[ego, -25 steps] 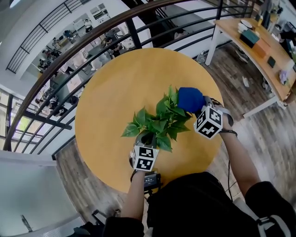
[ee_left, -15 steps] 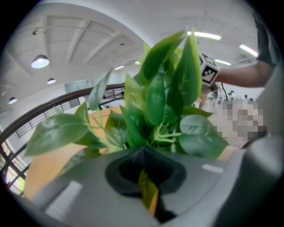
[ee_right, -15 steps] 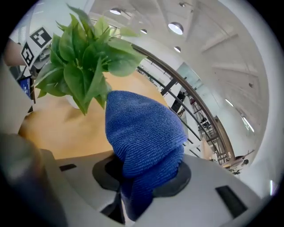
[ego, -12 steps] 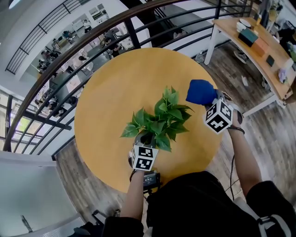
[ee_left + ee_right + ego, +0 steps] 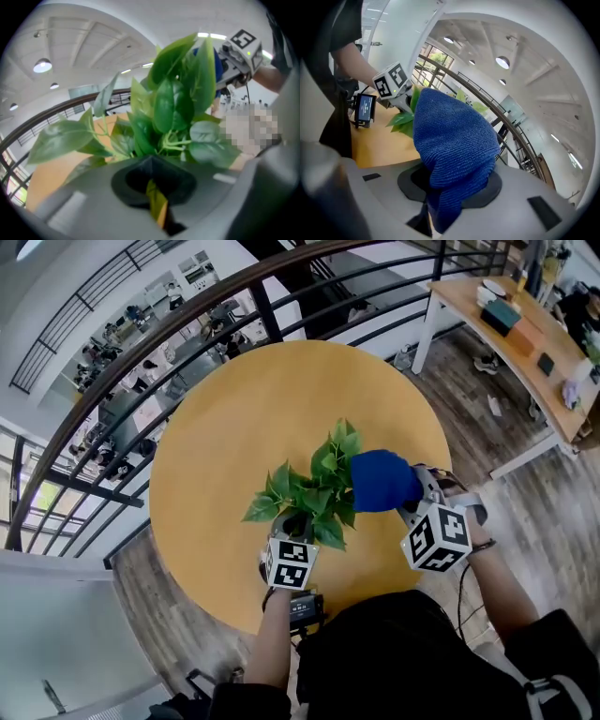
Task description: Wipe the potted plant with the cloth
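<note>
– Blue cloth (image 5: 382,480): where is it, and by what is it held?
– It is clamped in the right gripper (image 5: 409,504), whose jaws are closed tight on its lower end. In the right gripper view the bunch is seen bulging out past them. It is pressed against the right side of the potted plant (image 5: 309,495), near the middle of the round wooden table (image 5: 225,418).
– Which way is it pointed?
– Its long axis is laid along the gripper's own line. Its rounded free end is turned up and to the left in the head view, into the leaves (image 5: 328,465).
– And the plant?
– It is stood upright, with the foliage spread from lower left to upper right. The left gripper (image 5: 294,529) is set at its base, the jaws drawn together on a thin yellow-green part (image 5: 157,206). Whether that is stem or pot rim cannot be told.
– What is changed from half a second ago?
– In that frame the cloth is shown off to the right, clear of the leaves, towards the table's edge. Now it is brought in onto them, and some right-hand leaves are covered. The plant and the left gripper are found unmoved.
</note>
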{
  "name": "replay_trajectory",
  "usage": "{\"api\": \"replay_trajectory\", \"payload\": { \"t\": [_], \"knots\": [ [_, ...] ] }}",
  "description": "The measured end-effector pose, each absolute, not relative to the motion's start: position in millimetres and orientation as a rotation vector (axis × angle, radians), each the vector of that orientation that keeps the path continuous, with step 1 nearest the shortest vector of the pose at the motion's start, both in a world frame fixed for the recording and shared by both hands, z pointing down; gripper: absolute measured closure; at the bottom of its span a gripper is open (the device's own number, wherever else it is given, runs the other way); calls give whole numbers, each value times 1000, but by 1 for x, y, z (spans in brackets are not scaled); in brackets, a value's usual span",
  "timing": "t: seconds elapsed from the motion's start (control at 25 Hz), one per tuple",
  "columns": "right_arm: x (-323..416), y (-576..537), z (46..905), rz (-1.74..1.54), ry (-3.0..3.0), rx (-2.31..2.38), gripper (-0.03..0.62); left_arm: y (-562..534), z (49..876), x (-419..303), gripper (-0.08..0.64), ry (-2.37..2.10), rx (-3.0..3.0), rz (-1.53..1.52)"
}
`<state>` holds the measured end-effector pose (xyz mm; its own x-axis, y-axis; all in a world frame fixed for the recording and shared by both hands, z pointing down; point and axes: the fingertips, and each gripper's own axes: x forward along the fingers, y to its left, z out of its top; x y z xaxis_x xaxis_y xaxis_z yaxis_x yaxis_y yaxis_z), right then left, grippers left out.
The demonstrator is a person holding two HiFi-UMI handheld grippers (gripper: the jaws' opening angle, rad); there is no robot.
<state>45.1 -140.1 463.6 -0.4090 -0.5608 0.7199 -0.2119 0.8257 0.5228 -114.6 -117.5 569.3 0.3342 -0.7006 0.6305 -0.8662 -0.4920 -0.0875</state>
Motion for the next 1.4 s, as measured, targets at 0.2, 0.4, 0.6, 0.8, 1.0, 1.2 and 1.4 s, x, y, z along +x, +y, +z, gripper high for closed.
{"api": "replay_trajectory", "payload": {
  "t": [0.2, 0.4, 0.6, 0.8, 1.0, 1.2, 1.4],
  "knots": [
    [75, -121, 505, -342, -1908, 517, 457, -118, 569, -115, 560, -1411, 2344, 896],
    [113, -139, 515, -321, -1791, 584, 457, -119, 570, -113, 560, -1403, 2348, 901],
    [114, -193, 443, -377, -1864, 834, 457, -119, 570, -114, 560, -1402, 2346, 906],
    [54, -211, 395, -593, -1946, 804, 457, -116, 569, -113, 560, -1399, 2351, 917],
    [7, -224, 413, -684, -1917, 665, 457, -113, 571, -113, 560, -1406, 2347, 916],
    [25, -247, 448, -516, -1876, 656, 457, -113, 570, -111, 560, -1408, 2342, 893],
    [53, -257, 461, -284, -1924, 759, 457, -114, 570, -113, 560, -1413, 2348, 885]
  ]
}}
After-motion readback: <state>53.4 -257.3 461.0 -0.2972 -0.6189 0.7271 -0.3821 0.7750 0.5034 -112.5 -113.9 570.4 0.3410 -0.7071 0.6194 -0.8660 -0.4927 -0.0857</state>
